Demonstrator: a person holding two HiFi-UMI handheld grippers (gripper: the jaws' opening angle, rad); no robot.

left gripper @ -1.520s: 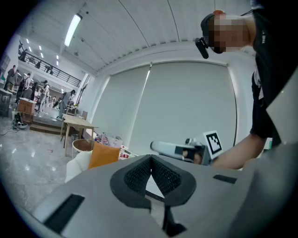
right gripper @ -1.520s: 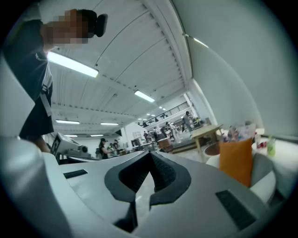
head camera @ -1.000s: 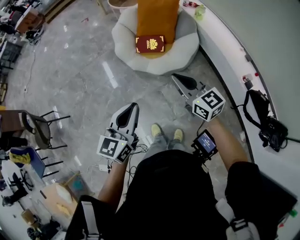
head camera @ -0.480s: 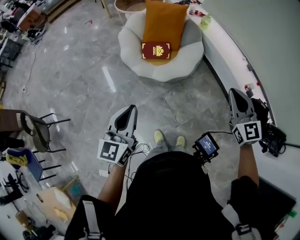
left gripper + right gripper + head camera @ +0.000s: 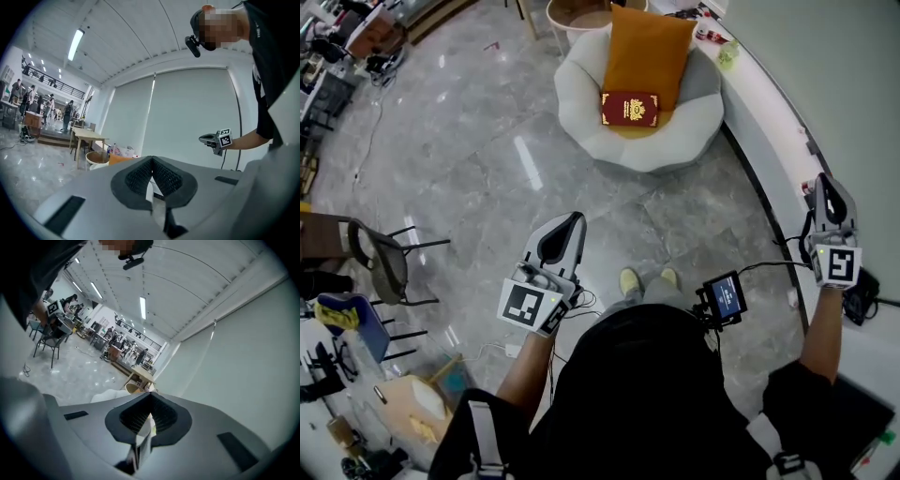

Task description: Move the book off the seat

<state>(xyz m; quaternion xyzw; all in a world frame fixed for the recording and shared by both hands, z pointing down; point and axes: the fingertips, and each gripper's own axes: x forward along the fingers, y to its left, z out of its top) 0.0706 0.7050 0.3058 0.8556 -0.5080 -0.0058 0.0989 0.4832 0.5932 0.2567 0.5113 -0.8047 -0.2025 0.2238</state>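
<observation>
Red book (image 5: 629,108) lies flat on orange cushion (image 5: 649,47) on the white seat (image 5: 581,103), well apart from both grippers. Left gripper (image 5: 567,225) clenched, nothing btwn jaws, over the floor (image 5: 487,141) in front of the person. Right gripper (image 5: 825,186) also clenched & empty, out right by the curved ledge (image 5: 769,122).

A red book (image 5: 629,108) lies flat at the front edge of the orange cushion (image 5: 649,47) on the round white seat (image 5: 581,117) (untouched); left gripper (image 5: 569,228) and right gripper (image 5: 825,190) hover well apart from it.
</observation>
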